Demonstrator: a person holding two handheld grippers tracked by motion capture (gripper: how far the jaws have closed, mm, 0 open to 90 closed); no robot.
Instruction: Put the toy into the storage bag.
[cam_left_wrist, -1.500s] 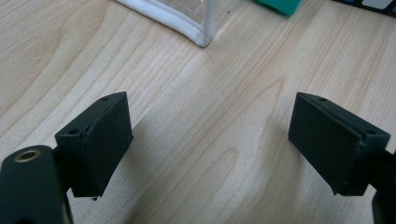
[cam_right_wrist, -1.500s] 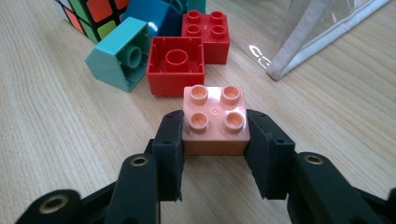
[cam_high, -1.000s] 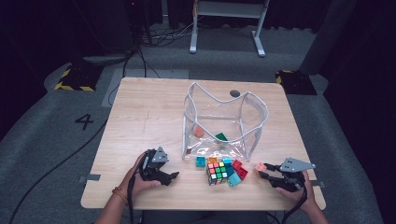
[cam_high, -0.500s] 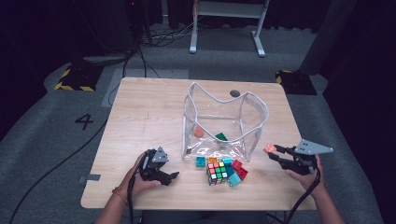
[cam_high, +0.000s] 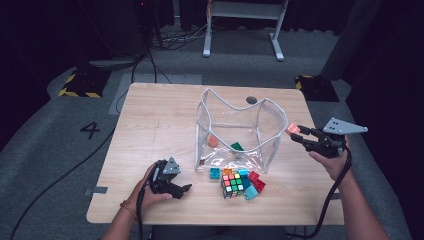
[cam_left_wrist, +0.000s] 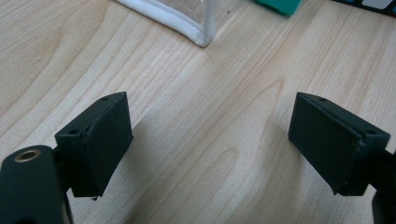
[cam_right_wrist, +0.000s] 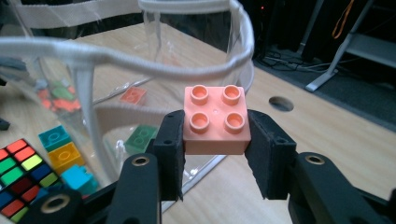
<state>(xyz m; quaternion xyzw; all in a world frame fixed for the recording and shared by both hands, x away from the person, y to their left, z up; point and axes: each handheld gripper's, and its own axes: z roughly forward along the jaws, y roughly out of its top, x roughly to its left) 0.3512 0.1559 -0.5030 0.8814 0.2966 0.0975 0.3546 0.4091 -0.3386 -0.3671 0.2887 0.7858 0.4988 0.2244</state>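
Observation:
My right gripper (cam_high: 298, 133) (cam_right_wrist: 215, 135) is shut on a salmon-pink four-stud brick (cam_right_wrist: 215, 120) (cam_high: 293, 129), held in the air just right of the clear bag's (cam_high: 235, 130) white rim (cam_right_wrist: 140, 58). Inside the bag lie an orange brick (cam_high: 213, 141) (cam_right_wrist: 132, 95) and a green brick (cam_high: 236, 146) (cam_right_wrist: 141, 137). In front of the bag sit a Rubik's cube (cam_high: 233, 184) (cam_right_wrist: 18, 175) and several loose bricks: teal (cam_high: 214, 173), red (cam_high: 256, 179), light blue (cam_high: 250, 192). My left gripper (cam_high: 181, 190) (cam_left_wrist: 210, 149) rests open on the table at the front left, nothing between its jaws.
The wooden table (cam_high: 160, 120) has a round cable hole (cam_high: 251, 100) (cam_right_wrist: 281, 103) behind the bag. A white-framed stand (cam_high: 242, 25) is on the floor beyond the table. Bare wood lies at the left and back of the table.
My right gripper has risen from the table's front right with the pink brick and moved back, up to the bag's right rim. The left gripper has stayed still.

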